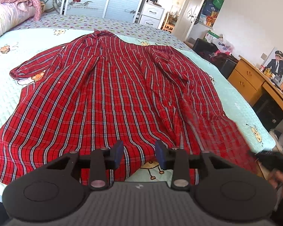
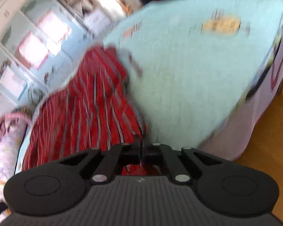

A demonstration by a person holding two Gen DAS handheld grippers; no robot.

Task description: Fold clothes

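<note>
A red plaid shirt [image 1: 107, 94] lies spread on the bed, collar at the far end, sleeves out to both sides, hem toward me. My left gripper [image 1: 139, 155] hovers open just above the hem's middle, blue pads apart, nothing between them. At the lower right of the left wrist view the shirt's hem corner is lifted and blurred, with the right gripper [image 1: 269, 159] dark beside it. In the tilted, blurred right wrist view my right gripper [image 2: 141, 150] is shut on the shirt [image 2: 81, 113], red fabric pinched between its black fingers.
The bed [image 1: 235, 98] has a light green quilt with cartoon prints. A rolled duvet [image 1: 5, 17] and pink cloth lie at the far left. A wooden desk [image 1: 258, 82] and bags stand right of the bed. White wardrobes line the back wall.
</note>
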